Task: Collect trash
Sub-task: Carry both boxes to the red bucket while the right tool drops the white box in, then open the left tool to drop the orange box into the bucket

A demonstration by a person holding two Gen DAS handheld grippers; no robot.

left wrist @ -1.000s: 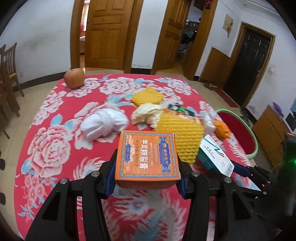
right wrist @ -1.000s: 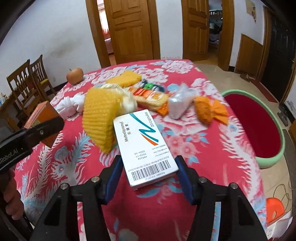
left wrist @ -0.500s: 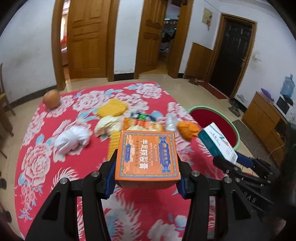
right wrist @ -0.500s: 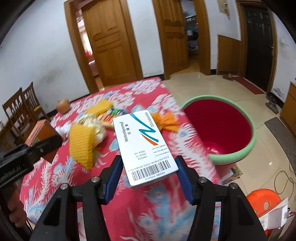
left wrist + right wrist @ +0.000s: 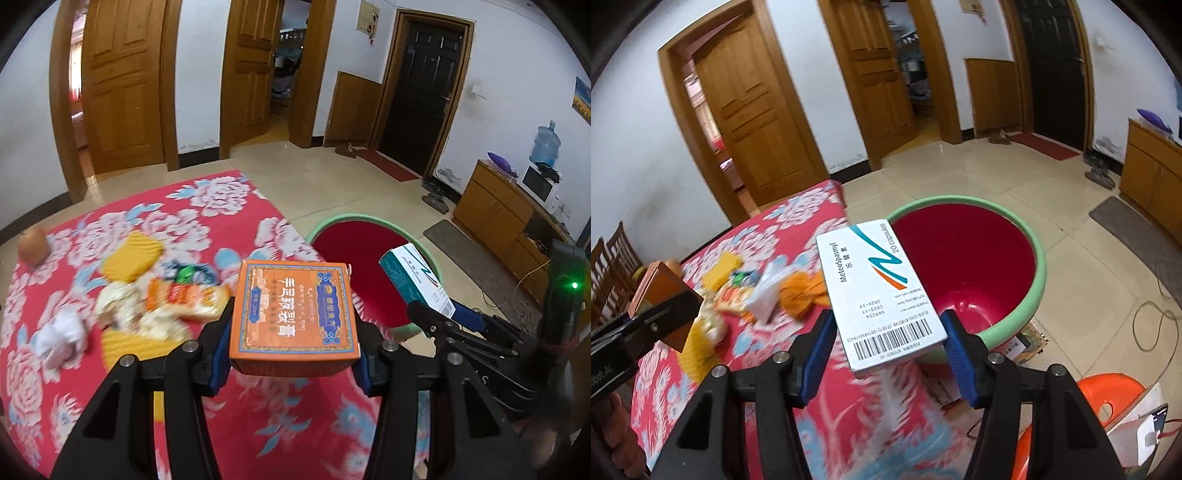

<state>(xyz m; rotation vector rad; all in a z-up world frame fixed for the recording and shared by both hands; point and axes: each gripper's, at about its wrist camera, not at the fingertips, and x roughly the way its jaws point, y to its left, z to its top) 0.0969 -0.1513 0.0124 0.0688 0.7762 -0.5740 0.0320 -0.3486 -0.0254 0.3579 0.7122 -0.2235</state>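
My left gripper [image 5: 293, 354] is shut on an orange box [image 5: 293, 314] and holds it above the red flowered table [image 5: 184, 406] near its right edge. My right gripper [image 5: 886, 345] is shut on a white medicine box [image 5: 879, 288], held over the table edge beside the red bin with a green rim [image 5: 964, 266]. The bin also shows in the left wrist view [image 5: 354, 251], just beyond the orange box. The white box [image 5: 415, 280] and right gripper appear at the right of the left wrist view.
Loose trash lies on the table: yellow foam pieces [image 5: 131, 256], snack wrappers [image 5: 181, 291], a white wad [image 5: 61, 336], an orange wrapper [image 5: 803, 293] and an apple [image 5: 33, 242]. Chairs [image 5: 609, 258] stand left. An orange stool [image 5: 1108, 387] and cables are on the floor.
Both grippers have lifted and swung right with their boxes, from over the trash pile toward the bin. The bin now sits much closer in both views.
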